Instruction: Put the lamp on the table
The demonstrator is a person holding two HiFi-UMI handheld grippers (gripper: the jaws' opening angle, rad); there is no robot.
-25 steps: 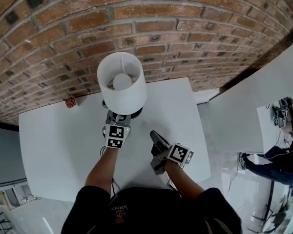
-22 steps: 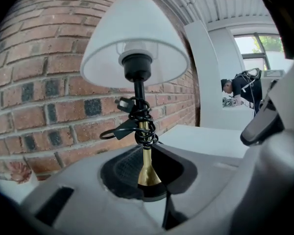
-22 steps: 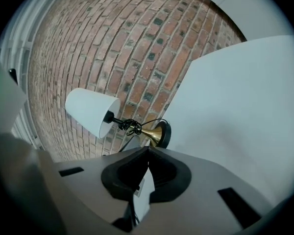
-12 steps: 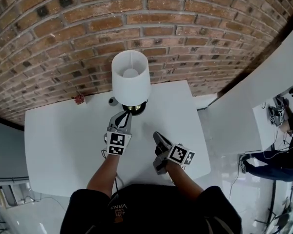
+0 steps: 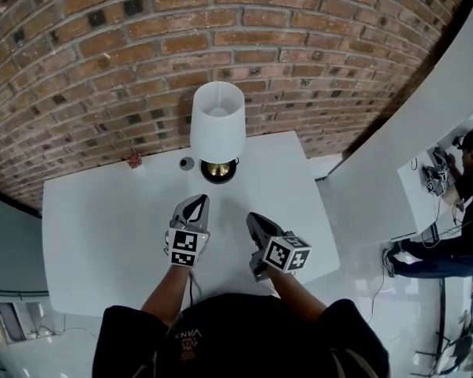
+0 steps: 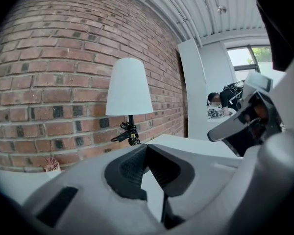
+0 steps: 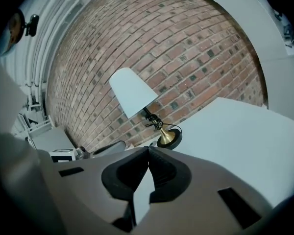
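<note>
Since a second ago we have drawn our left gripper back from the lamp. Then it sat right at the lamp's foot under the shade; now it hangs over the table, nearer to us and well apart from the lamp. Its jaws have just been closing, and nothing lies between them. In the left gripper view the two dark pads meet at their tips, with only bare tabletop showing behind them. Our right gripper sits beside the left one, about where it was, also over the table. Its jaws are pressed together on nothing, as the right gripper view shows.

We see the lamp standing upright on the table, close to the far edge and just before the brick wall. It has a white shade, a thin dark stem and a brass-coloured base on a dark round foot. A dark cord is bundled on the stem under the shade. Neither gripper touches the lamp.

A small round thing lies just left of the base. A small reddish thing lies further left, at the table's far edge by the wall. At the right of the head view, beyond a white partition, a person stands at another white surface.
</note>
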